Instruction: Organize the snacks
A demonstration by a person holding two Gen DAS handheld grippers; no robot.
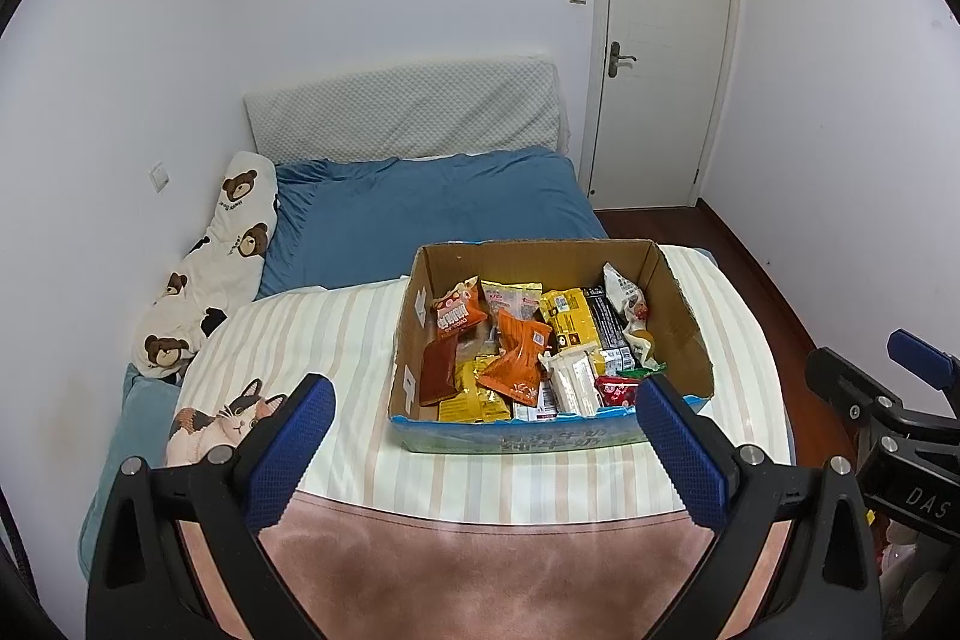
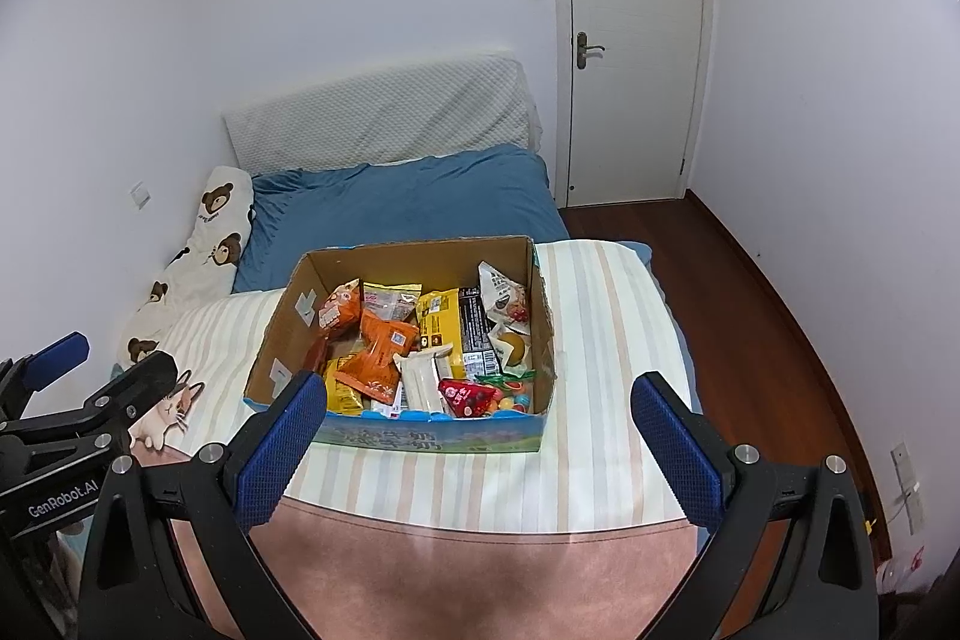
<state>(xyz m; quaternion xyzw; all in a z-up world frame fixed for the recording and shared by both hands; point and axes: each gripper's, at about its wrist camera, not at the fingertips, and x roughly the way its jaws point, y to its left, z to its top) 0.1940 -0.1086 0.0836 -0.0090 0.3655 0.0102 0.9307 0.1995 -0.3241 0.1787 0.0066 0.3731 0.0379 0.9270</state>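
An open cardboard box (image 1: 681, 310) (image 2: 282, 322) with a blue printed front sits on the striped blanket near the foot of the bed. Inside lie several snack packets: orange ones (image 1: 519, 352) (image 2: 375, 352), yellow ones (image 1: 567, 319) (image 2: 441, 322), a dark bar (image 1: 609, 319), a white pack (image 1: 573, 379) (image 2: 423, 379) and a red pack (image 1: 618, 391) (image 2: 468, 394). My left gripper (image 1: 486, 400) hovers open above the blanket, just short of the box front. My right gripper (image 2: 480, 397) is open too, at the same distance. Neither holds anything.
The striped blanket (image 1: 336, 334) (image 2: 606, 340) ends in a pink band (image 1: 480, 562) and a cat print (image 1: 222, 421). Behind it lie a blue duvet (image 1: 432, 208), a bear-print pillow (image 1: 210, 274) and a padded headboard (image 1: 402, 109). A shut door (image 1: 666, 40) and wooden floor (image 2: 750, 292) stand to the right.
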